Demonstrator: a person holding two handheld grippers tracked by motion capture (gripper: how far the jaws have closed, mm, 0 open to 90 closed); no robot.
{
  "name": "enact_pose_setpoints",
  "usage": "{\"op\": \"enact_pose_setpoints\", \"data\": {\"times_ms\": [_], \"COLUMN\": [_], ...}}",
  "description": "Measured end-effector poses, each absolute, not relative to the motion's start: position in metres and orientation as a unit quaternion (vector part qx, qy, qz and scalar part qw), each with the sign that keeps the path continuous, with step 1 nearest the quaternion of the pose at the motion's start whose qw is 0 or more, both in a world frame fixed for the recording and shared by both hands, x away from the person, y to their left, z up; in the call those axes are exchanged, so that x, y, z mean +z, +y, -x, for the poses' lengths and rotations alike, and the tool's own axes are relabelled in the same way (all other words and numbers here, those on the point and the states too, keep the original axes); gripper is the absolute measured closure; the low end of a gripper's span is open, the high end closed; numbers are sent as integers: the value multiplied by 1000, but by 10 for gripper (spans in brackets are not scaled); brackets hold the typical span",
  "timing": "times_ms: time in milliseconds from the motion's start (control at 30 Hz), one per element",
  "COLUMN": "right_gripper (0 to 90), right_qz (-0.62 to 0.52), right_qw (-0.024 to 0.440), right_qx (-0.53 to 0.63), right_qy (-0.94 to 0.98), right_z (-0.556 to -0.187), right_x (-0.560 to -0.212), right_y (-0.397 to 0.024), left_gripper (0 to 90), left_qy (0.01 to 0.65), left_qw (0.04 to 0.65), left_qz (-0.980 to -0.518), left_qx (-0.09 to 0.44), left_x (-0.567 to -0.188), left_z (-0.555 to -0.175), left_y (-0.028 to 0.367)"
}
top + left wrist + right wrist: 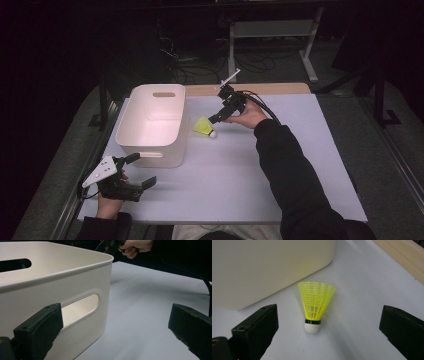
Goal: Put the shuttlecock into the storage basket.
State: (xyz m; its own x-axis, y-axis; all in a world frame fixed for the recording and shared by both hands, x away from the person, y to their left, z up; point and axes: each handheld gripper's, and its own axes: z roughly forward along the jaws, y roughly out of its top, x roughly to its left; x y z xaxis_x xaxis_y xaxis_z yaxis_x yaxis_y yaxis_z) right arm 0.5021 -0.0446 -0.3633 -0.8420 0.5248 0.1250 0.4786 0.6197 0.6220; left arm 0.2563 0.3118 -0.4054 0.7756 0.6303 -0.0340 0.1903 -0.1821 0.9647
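Holding my right gripper (216, 119) just above the worktop (300, 160), I have its jaws spread as wide as they go, with nothing pressed between them. In the right gripper view the yellow shuttlecock (315, 307) lies on the white surface in the gap, touching neither pad, its white cork toward me and its mesh skirt fanning away toward the bin. From the high view it sits just beside the right wall of the white bin (131, 125), near the far half of the worktop.

My left gripper (136, 175) rests near the bin's front corner, jaws likewise wide apart and empty, one pad close to the handle slot in the bin wall without gripping it.

I judge this to be the approach to a pick: the shuttlecock is framed but not yet taken. The next move calls for easing the right gripper down and forward until the pads flank the cork or the stiff base of the skirt, then closing gently, since the mesh looks light and easily crushed or flicked away. After that comes a lift over the rim into the bin.
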Motion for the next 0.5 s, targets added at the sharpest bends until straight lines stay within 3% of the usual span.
{"op": "enact_pose_setpoints", "data": {"times_ms": [500], "right_gripper": [0], "right_qz": [-268], "right_qw": [24], "right_qx": [307], "right_qy": [913], "right_z": [-502], "right_x": [-387], "right_y": [-31], "left_gripper": [0], "left_qy": [277], "left_qw": [576], "left_qz": [-744], "left_qx": [194], "left_x": [-405], "left_z": [-255], "left_y": [312]}}
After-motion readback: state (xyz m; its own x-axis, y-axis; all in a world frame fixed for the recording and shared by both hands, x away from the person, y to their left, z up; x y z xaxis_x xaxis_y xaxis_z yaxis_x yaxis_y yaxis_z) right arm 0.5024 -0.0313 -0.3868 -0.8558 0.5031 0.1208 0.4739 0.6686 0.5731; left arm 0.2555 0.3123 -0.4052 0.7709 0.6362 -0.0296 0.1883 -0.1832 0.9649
